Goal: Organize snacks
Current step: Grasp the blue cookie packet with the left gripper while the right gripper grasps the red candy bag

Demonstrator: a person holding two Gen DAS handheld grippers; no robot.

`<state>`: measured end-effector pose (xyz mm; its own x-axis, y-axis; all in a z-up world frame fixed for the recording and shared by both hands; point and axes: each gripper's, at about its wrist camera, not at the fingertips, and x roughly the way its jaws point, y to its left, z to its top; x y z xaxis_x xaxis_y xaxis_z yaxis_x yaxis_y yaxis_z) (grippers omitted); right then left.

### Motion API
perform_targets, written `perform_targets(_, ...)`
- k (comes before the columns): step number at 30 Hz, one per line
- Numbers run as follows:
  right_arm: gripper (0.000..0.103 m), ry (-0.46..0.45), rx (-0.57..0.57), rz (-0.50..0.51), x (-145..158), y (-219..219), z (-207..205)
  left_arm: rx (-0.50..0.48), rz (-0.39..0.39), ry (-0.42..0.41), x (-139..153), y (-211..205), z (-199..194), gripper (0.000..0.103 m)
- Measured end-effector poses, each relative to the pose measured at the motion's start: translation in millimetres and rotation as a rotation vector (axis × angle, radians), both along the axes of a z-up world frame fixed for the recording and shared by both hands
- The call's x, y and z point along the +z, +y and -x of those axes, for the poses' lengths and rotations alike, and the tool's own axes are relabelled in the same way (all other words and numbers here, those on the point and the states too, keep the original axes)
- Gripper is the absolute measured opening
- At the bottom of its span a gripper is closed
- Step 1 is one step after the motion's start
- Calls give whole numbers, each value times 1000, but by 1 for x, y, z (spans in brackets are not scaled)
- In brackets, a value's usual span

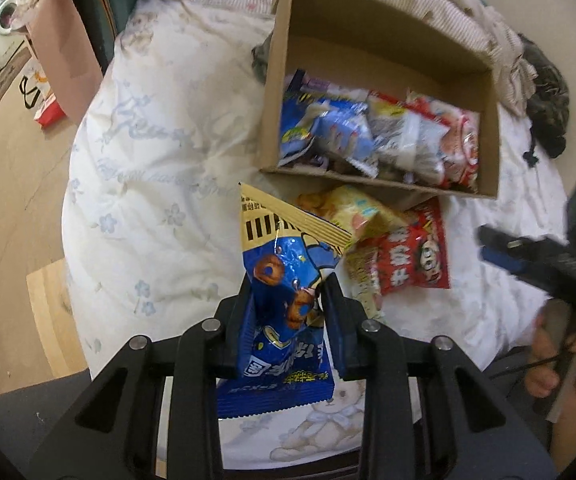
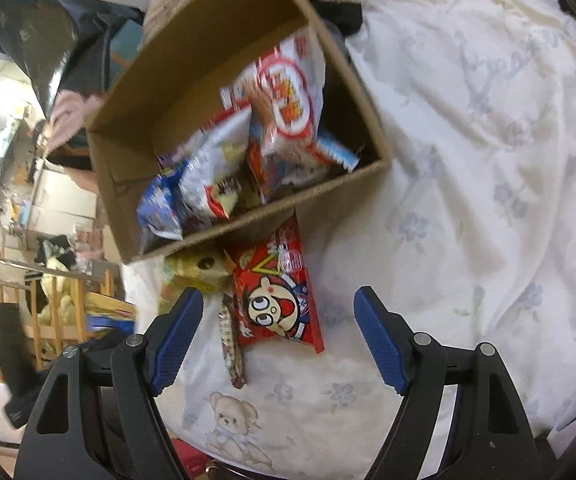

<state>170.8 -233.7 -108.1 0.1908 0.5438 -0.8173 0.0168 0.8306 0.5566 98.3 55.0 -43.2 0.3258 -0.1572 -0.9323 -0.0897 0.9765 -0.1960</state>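
The left gripper (image 1: 286,292) pinches one blue snack bag (image 1: 284,280) between its two fingers and holds it above the white quilt (image 1: 148,160). The right gripper (image 2: 278,332) stands spread wide with nothing between its two blue pads (image 2: 176,344), above one red bag (image 2: 278,292) that lies flat on the quilt. Beside the red bag lie one yellow bag (image 2: 196,268) and one thin bar (image 2: 232,352). One cardboard box (image 1: 368,28) sits just behind them; it holds several packets, too jumbled to count exactly.
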Motion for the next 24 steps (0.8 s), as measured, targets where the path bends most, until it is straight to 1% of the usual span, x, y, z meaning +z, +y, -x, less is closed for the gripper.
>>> perform_targets(3,80,42,15,0,-13,11,-3,13,-11,-33,6,3,-6,27)
perform_targets(5,80,60,21,13,-20,17,-5,32,5,-36,4,11,-10,27)
perform_targets(10,80,111,69,99,-40,35,-9,86,54,-1,-5,21,-12,27)
perform_targets(12,80,137,88,110,-49,43,-10,94,62,17,-10,23,-13,27)
perform_targets(16,80,132,111,106,-52,56,-14,101,81,27,-12,25,-11,27)
perform_targets(20,79,107,152,164,-52,71,-18,83,79,28,-14,19,-11,27)
perform_targets(22,71,100,163,170,-50,74,-17,82,73,32,-15,17,-11,27)
perform_targets(24,57,110,174,155,-48,73,-15,85,70,37,-17,16,-11,27)
